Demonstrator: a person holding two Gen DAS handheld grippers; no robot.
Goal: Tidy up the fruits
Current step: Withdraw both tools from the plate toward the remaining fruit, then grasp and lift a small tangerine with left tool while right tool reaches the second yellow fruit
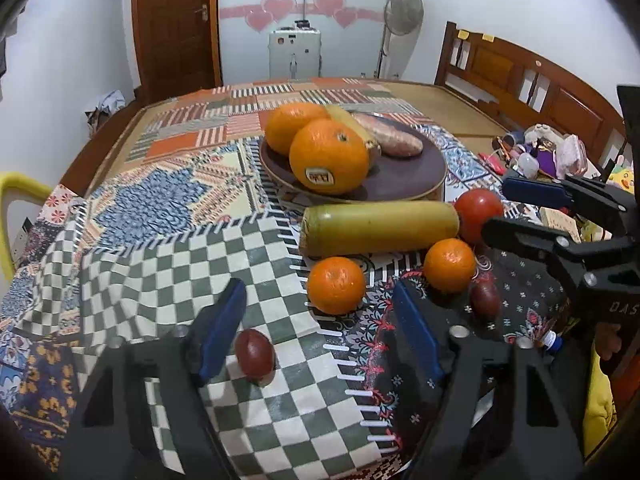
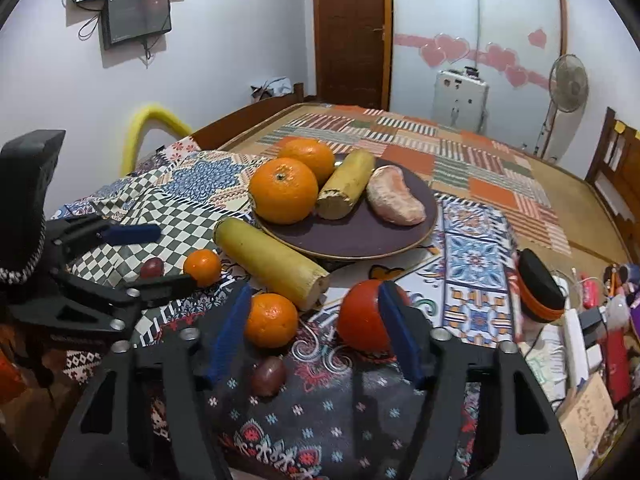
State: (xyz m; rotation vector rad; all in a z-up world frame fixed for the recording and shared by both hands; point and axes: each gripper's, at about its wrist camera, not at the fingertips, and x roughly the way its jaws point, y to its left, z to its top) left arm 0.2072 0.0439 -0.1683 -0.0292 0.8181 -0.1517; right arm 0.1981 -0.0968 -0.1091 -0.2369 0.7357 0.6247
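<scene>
A dark plate (image 1: 404,184) holds two big oranges (image 1: 329,156), a short yellow fruit (image 2: 347,184) and a pinkish sweet potato (image 2: 394,196). In front of it on the cloth lie a long yellow fruit (image 1: 380,228), a red tomato (image 1: 478,210), two small oranges (image 1: 336,285) (image 1: 450,265) and two dark red fruits (image 1: 254,354) (image 1: 485,300). My left gripper (image 1: 320,332) stands open; one dark red fruit lies just inside its left finger. My right gripper (image 2: 316,332) is open around a small orange (image 2: 271,321) and a dark red fruit (image 2: 269,376). Its right finger partly hides the tomato (image 2: 360,316).
Patchwork cloths cover a bed-like surface with a wooden headboard (image 1: 532,80). Clutter of bottles and toys (image 1: 552,152) lies at the right edge, with a black-and-orange cap (image 2: 538,292). A yellow chair (image 2: 152,124) stands at the left. A fan (image 1: 404,10) and a door (image 1: 176,24) are behind.
</scene>
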